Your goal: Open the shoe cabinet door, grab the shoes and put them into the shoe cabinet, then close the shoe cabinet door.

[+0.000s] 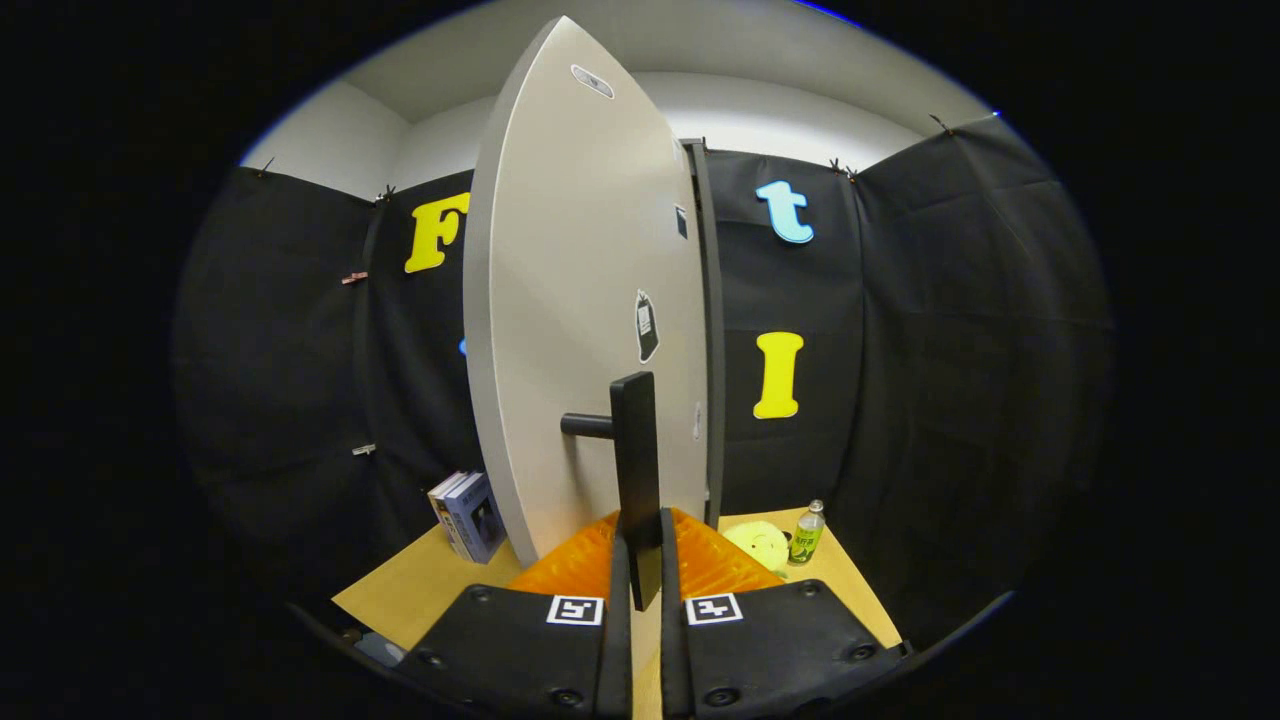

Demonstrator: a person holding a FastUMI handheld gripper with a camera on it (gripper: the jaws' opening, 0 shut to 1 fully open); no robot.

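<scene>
Item one, at about nine o'clock from the jaws: a small stack of books, standing upright and leaning slightly on the wooden counter, just beside the lower left edge of the cabinet door. Item two, from ten to twelve o'clock: the shoe cabinet door, a tall pale grey panel swung partly open and seen nearly edge-on, with a small oval tag near its top and a dark sticker about halfway down. Item three, at twelve o'clock: the door's handle, a dark vertical bar standing off the panel on a short round peg; its lower end drops between the two fingers. Item four: the gripper, jaws drawn close and pinching the lower end of the handle bar from either side, each finger carrying a square black-and-white marker. Item five, behind the door's right edge at one o'clock: the dark frame of the shoe cabinet, a narrow upright strip touching the door's hinge side. Item six, at two o'clock, beyond the fingers: a pale yellow round object lying on the counter, kind uncertain. Item seven, just right of it: a small green-labelled bottle standing upright, near the counter's far right corner.
</scene>
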